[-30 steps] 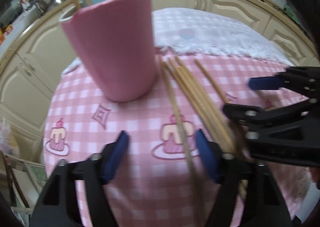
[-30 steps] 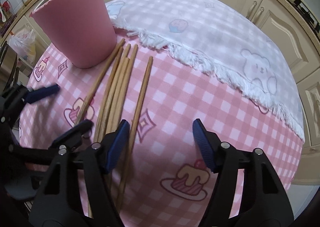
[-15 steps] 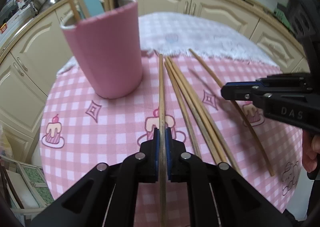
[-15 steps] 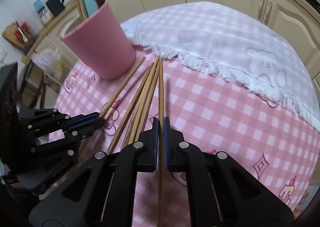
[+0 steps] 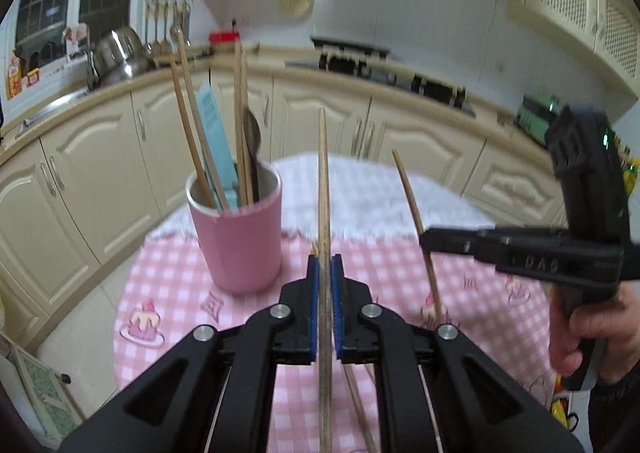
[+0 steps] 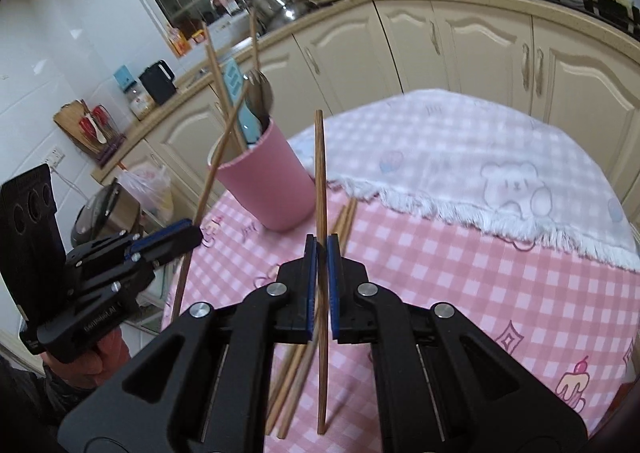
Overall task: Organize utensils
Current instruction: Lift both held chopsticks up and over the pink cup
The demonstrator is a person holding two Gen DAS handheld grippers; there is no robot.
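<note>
My left gripper (image 5: 324, 289) is shut on one wooden chopstick (image 5: 323, 173), held raised above the pink checked tablecloth (image 5: 176, 285) and pointing away from me. The pink cup (image 5: 240, 241) stands just left of it with several chopsticks, a blue spatula (image 5: 214, 141) and a spoon inside. My right gripper (image 6: 320, 265) is shut on another chopstick (image 6: 319, 173), also lifted, with the pink cup (image 6: 268, 189) to its left. Several loose chopsticks (image 6: 298, 369) lie on the cloth under it. Each gripper shows in the other's view, the right gripper (image 5: 426, 243) and the left gripper (image 6: 190, 237).
A white fringed cloth (image 6: 480, 173) with a bear print covers the far half of the round table. Cream cabinets (image 5: 88, 181) and a counter with a steel pot (image 5: 118, 57) curve behind. A hand (image 5: 588, 333) grips the right tool.
Both grippers went from open over the chopsticks to shut, each on one chopstick, then rose and tilted upward, lifting the sticks off the cloth.
</note>
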